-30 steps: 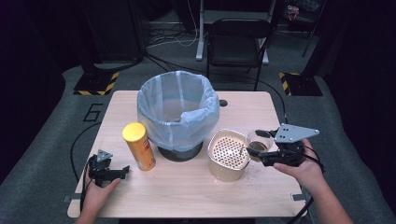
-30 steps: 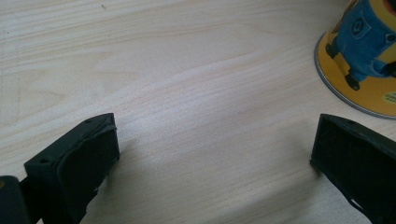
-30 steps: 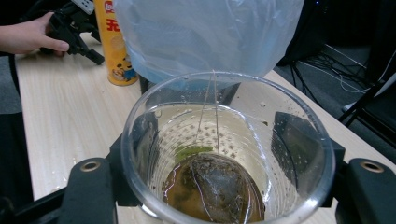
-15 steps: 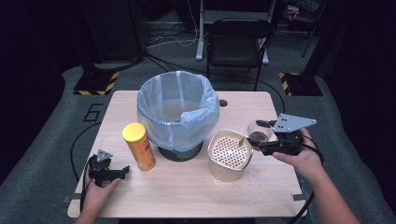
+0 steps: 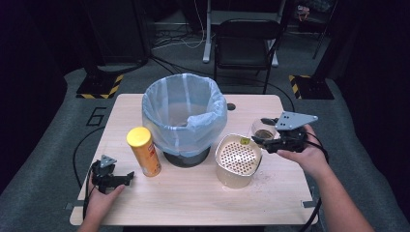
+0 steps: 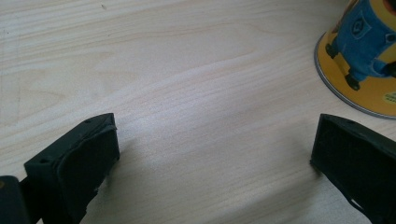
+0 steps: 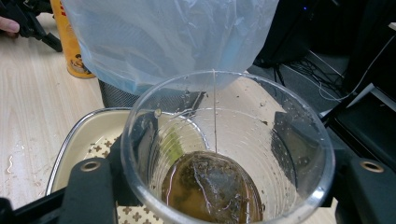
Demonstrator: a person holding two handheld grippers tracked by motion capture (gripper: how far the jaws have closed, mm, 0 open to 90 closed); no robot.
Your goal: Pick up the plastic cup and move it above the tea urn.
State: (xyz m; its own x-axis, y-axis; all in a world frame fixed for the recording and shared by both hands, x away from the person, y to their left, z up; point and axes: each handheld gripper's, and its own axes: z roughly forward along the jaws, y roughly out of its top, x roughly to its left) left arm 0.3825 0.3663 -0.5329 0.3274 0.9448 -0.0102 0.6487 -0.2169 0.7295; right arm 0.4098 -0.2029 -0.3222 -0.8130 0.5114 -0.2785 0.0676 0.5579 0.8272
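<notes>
Clear plastic makes up the cup point(image 7: 229, 154) that the right gripper point(image 5: 270, 141) grasps, its two black jaws pressed against opposite sides of the wall. A used tea bag point(image 7: 210, 193) lies wet at the bottom, its string running up the inside. In the high view the cup point(image 5: 262, 130) is held off the surface, just beside the cream strainer container point(image 5: 237, 160) with the perforated insert and near the bin point(image 5: 184, 116) lined with a pale blue bag. Holding it upright (so nothing spills early) and so close to the strainer suggests the dregs are meant to be tipped there, with the cup or bag perhaps going to the bin; that is a judgement only.

Far across the wooden surface point(image 5: 193, 193), the left gripper point(image 5: 126, 177) rests low with its jaws spread wide and nothing between them, near the yellow can point(image 5: 143, 151), whose printed base edge point(image 6: 362, 56) shows in the left gripper view. It seems parked out of the way while the right hand works.
</notes>
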